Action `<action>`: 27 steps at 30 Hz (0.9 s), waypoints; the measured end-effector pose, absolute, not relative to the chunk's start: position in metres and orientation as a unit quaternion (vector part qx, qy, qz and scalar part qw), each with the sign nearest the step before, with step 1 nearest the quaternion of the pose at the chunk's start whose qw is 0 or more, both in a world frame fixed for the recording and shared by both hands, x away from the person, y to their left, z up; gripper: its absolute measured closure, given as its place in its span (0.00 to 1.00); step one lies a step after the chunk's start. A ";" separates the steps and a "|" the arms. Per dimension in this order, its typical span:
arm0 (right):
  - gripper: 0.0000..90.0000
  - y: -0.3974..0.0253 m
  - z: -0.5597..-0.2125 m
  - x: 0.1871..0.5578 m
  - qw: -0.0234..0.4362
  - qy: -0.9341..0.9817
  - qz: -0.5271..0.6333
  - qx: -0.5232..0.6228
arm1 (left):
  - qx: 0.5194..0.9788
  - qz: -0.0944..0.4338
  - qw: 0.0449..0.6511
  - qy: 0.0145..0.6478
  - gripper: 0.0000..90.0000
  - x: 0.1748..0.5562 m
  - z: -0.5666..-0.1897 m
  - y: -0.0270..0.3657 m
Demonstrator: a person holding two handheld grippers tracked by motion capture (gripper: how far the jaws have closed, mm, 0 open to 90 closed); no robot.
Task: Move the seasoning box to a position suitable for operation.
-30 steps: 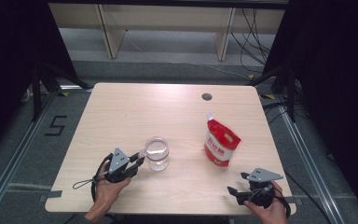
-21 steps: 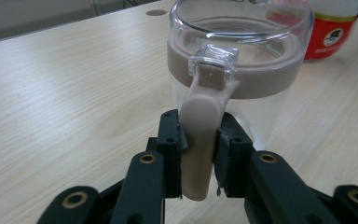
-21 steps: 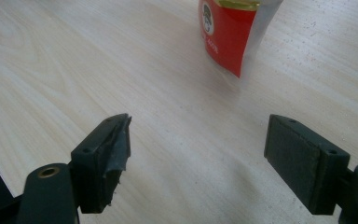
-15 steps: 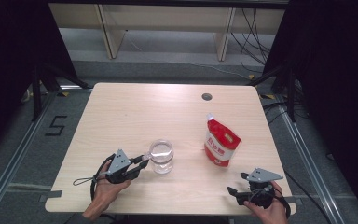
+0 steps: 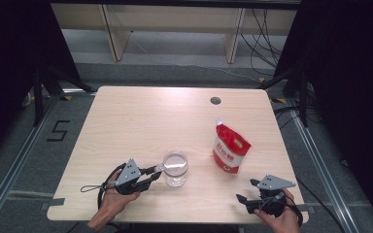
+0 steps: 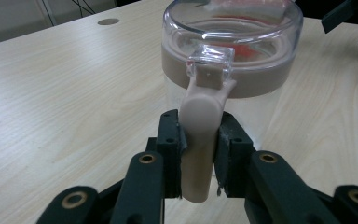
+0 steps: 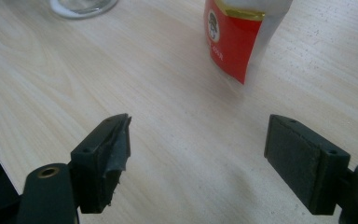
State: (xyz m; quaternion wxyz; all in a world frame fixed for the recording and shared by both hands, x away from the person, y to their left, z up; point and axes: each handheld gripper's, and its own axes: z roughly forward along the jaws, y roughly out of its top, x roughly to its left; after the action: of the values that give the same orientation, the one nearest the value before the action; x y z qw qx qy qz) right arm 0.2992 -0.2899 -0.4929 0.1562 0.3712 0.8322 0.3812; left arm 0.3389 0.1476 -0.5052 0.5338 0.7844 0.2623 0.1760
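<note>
My left hand-held gripper (image 6: 198, 140) clamps the beige latch handle (image 6: 199, 140) of the clear jar (image 5: 176, 168), which stands on the table (image 5: 141, 116) left of the red pouch (image 5: 229, 149). My right hand-held gripper (image 7: 198, 154) gapes wide, empty, near the pouch.

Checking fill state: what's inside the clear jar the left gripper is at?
The clear glass jar looks empty through its wall. The left gripper fingers clamp the beige clasp of its clear lid. The jar's floor is hidden behind the clasp and fingers.
</note>
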 end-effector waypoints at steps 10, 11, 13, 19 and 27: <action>0.26 -0.290 -0.493 0.298 0.163 0.834 0.380 0.366 | 0.795 0.151 0.551 0.206 0.81 0.334 -0.505 0.137; 0.26 -0.291 -0.494 0.297 0.161 0.834 0.378 0.367 | 0.793 0.137 0.554 0.212 0.81 0.333 -0.507 0.133; 0.26 -0.291 -0.494 0.297 0.159 0.834 0.379 0.368 | 0.796 0.136 0.553 0.205 0.81 0.334 -0.507 0.133; 0.26 -0.293 -0.494 0.293 0.159 0.829 0.379 0.380 | 0.804 0.147 0.544 0.190 0.81 0.339 -0.505 0.135; 0.26 -0.293 -0.494 0.293 0.163 0.830 0.379 0.375 | 0.805 0.150 0.534 0.210 0.81 0.339 -0.503 0.137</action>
State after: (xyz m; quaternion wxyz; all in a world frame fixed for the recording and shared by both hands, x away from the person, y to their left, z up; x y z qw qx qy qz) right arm 0.2935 -0.2929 -0.4944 0.1633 0.3753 0.8301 0.3788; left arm 0.3387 0.1366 -0.5031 0.5342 0.8052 0.2097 0.1497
